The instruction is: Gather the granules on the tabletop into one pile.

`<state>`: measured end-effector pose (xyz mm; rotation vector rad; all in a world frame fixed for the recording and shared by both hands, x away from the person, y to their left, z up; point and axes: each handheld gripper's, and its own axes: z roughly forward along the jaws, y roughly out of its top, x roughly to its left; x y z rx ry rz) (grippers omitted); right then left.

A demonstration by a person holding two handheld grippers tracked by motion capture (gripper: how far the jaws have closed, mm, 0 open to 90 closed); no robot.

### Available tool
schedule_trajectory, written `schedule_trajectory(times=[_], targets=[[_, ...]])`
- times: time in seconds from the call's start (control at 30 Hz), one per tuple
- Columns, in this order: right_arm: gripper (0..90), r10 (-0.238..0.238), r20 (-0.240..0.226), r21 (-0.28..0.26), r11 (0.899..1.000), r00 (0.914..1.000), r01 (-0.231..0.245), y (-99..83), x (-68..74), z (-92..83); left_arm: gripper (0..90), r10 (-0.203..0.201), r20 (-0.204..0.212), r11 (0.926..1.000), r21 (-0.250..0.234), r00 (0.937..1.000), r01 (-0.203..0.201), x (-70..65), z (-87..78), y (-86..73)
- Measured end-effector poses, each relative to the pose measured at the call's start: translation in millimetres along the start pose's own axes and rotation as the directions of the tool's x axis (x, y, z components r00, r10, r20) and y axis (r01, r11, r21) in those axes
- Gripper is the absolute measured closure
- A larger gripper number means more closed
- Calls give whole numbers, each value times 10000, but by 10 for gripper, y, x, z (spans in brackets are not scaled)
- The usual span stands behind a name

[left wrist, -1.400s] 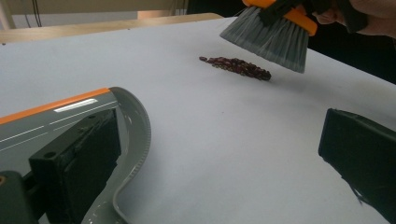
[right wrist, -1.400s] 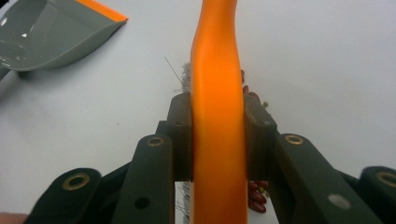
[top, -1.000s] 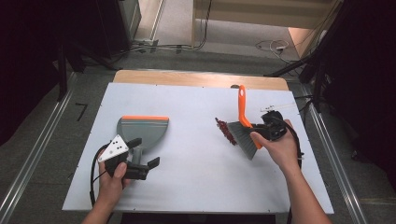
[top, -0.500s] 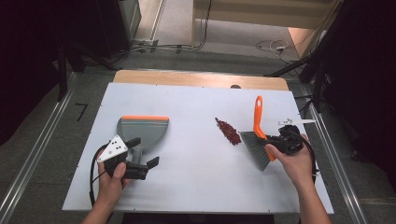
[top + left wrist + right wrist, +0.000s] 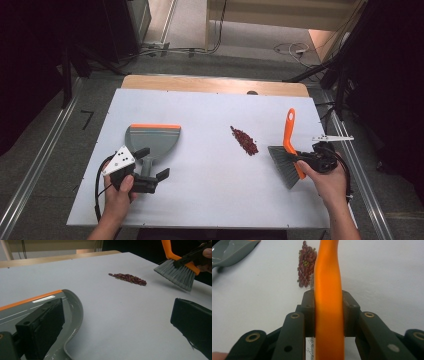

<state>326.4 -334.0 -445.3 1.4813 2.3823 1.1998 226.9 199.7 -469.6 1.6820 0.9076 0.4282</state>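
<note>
Brush [image 5: 287,150], clamped in right gripper [image 5: 306,161], now pulled back right of bean pile [image 5: 244,141], bristles lifted clear. Probably resetting for another sweep toward dustpan [image 5: 151,139], left of pile. Left gripper [image 5: 150,176] gaping, empty, at dustpan's handle.

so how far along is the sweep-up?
Early. Done: right gripper is clamped on the brush. In hand: brush sits right of the bean pile, off it. Left: left gripper is open beside the dustpan, ungrasped; all beans unswept.
</note>
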Motion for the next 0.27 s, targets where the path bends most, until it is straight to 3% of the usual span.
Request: schedule_trajectory(times=[0.27], targets=[[681, 171, 42, -29, 9999, 9998, -171, -3, -38, -18, 0, -53, -25, 10000, 13, 10000, 53, 37, -8, -10]])
